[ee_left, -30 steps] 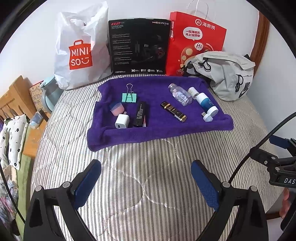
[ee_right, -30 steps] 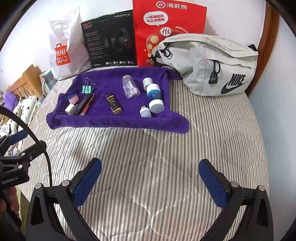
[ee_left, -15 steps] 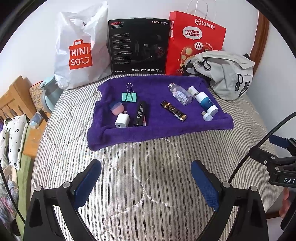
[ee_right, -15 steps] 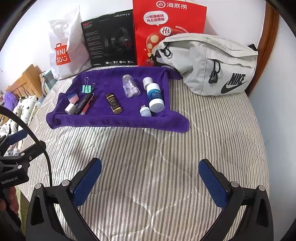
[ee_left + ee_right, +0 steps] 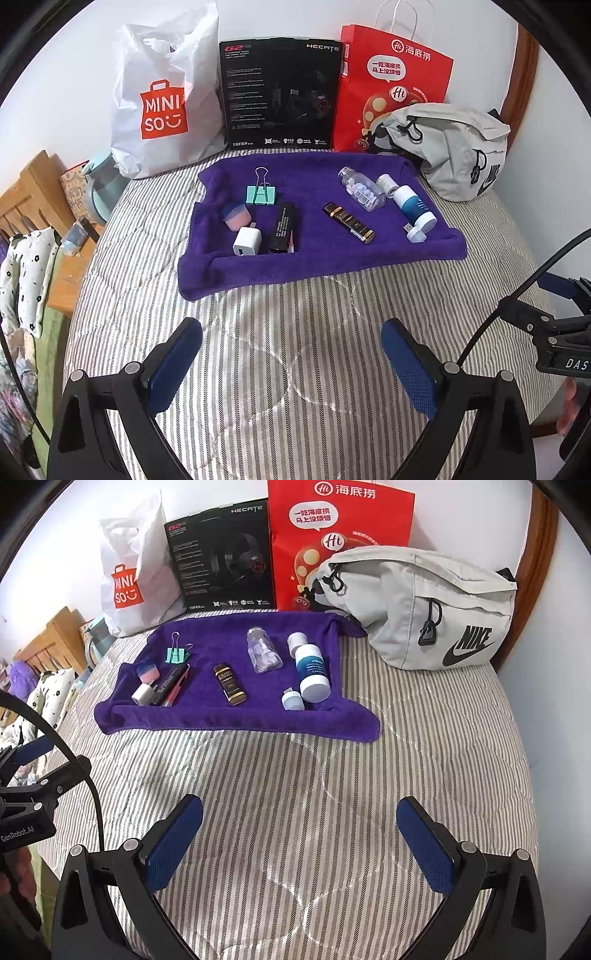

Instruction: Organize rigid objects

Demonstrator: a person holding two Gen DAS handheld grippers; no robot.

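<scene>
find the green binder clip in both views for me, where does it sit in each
Left wrist view: the green binder clip sits upper centre-left, on the far left part of the purple towel.
Right wrist view: the clip sits upper left, again near the towel's far left corner.
Shared landmark: the black box standing behind the towel.

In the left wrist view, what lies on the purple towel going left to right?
Pink-and-blue eraser → white charger → teal binder clip → black stick → gold-trimmed tube → clear pill bottle → blue-and-white bottle.
</scene>
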